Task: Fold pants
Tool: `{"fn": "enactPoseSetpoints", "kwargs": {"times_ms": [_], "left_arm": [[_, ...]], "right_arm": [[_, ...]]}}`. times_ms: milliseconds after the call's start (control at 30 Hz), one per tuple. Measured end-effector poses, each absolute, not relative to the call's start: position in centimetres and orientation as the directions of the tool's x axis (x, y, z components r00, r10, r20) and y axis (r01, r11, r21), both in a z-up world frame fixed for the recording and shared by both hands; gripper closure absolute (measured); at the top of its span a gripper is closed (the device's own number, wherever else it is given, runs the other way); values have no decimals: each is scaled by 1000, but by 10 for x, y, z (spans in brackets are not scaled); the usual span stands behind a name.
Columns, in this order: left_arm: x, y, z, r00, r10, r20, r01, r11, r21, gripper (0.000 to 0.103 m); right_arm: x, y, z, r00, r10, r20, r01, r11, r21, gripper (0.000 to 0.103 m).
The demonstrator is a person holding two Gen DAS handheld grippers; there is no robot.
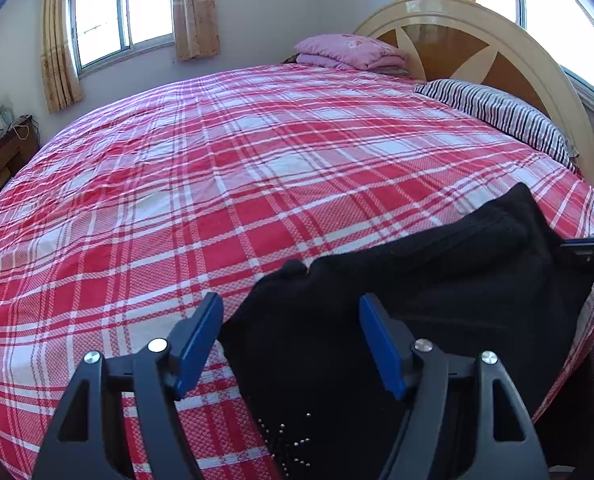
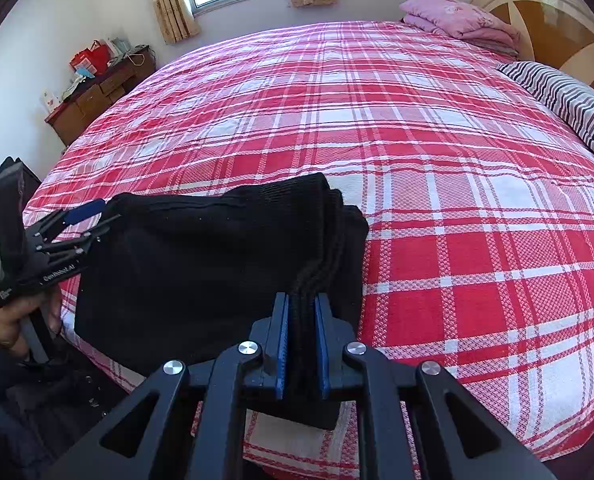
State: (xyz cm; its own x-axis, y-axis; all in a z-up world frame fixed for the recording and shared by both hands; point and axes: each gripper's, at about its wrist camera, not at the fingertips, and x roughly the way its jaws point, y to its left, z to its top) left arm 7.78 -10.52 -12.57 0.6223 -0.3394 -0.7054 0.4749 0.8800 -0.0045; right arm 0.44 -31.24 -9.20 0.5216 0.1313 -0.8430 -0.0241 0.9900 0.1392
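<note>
Lying at the bed's (image 2: 437, 128) near edge, about seven o'clock in the right wrist view, the black pants (image 2: 201, 264) look already folded into a compact stack. The right gripper (image 2: 301, 312) pinches its layered edge; the left gripper (image 1: 291, 332) stands wide, holding nothing. Probably one last fold or smoothing remains.

Bright daylight from blown-out windows (image 1: 121, 12); sharp focus, strong fisheye edge bending.

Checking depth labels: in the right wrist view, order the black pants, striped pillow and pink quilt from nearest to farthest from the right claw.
1. Pants, clamped in the right claw.
2. Striped pillow, right edge.
3. Pink quilt, far corner by the headboard.
</note>
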Motion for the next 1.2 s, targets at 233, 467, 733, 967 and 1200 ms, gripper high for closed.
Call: {"fn": "enactPoseSetpoints", "kwargs": {"times_ms": [233,467,733,967,1200], "left_arm": [[76,-107,-125,632,-334,-699,472,882,5,27],[74,-109,-126,628,-332,-704,476,879,10,27],[75,-108,-129,622,-325,-713,468,884,5,15],[66,-99,-132,610,-320,-725,484,875,21,5],[48,-74,-144,603,-307,-736,482,876,30,0]], "right_arm": [[-1,-310,-72,628,-8,-778,26,1000,11,67],[-4,-265,-77,699,138,-702,-155,987,40,47],[8,-274,-103,633,91,-768,-142,990,1,46],[6,-270,-109,630,86,-772,-167,986,-27,46],[7,-273,-101,621,107,-777,-157,988,11,46]]}}
